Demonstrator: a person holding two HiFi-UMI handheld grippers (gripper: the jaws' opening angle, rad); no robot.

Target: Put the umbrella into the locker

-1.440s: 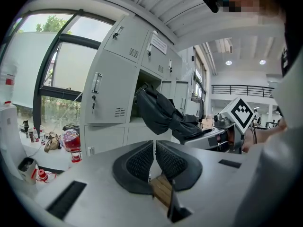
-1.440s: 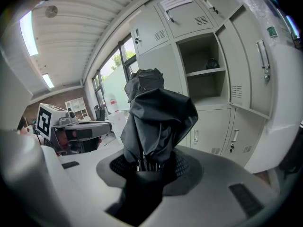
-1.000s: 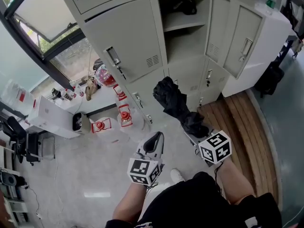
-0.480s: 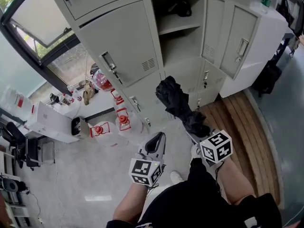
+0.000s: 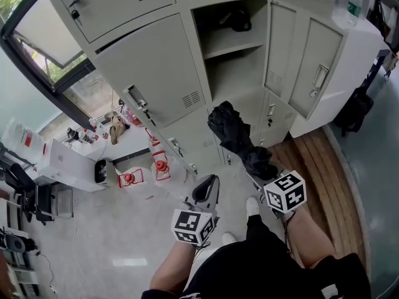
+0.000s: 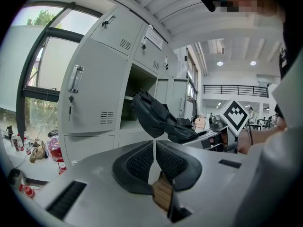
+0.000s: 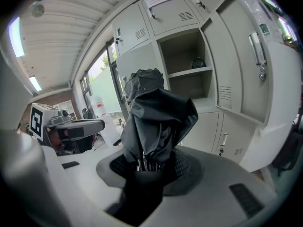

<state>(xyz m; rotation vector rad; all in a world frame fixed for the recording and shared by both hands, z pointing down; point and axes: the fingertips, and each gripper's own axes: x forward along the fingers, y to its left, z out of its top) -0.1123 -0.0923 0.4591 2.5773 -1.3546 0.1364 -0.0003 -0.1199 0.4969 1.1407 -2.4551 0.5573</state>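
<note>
My right gripper (image 5: 260, 169) is shut on the folded end of a black umbrella (image 5: 235, 134), which sticks up and forward toward the grey lockers. In the right gripper view the umbrella (image 7: 158, 117) rises out of the jaws (image 7: 150, 166), its ribs pinched between the pads. Behind it stands the open locker (image 7: 188, 74) with a shelf, its door (image 5: 292, 45) swung right. The umbrella's tip lies over the lower edge of that opening (image 5: 234, 73). My left gripper (image 5: 207, 185) hangs lower left, shut, with nothing between its pads (image 6: 142, 161). From there I see the umbrella (image 6: 154, 119) to the right.
A dark object (image 5: 239, 21) sits on the locker's upper shelf. Red lanterns and jugs (image 5: 161, 166) and a white box (image 5: 65, 162) stand on the floor at left. At right are a wooden platform (image 5: 315, 164), a white cabinet (image 5: 358, 55) and a black bag (image 5: 354, 108).
Both grippers have moved toward the lockers along with the person, so the open compartment looks nearer. The umbrella stays gripped, its tip now closer to the opening.
</note>
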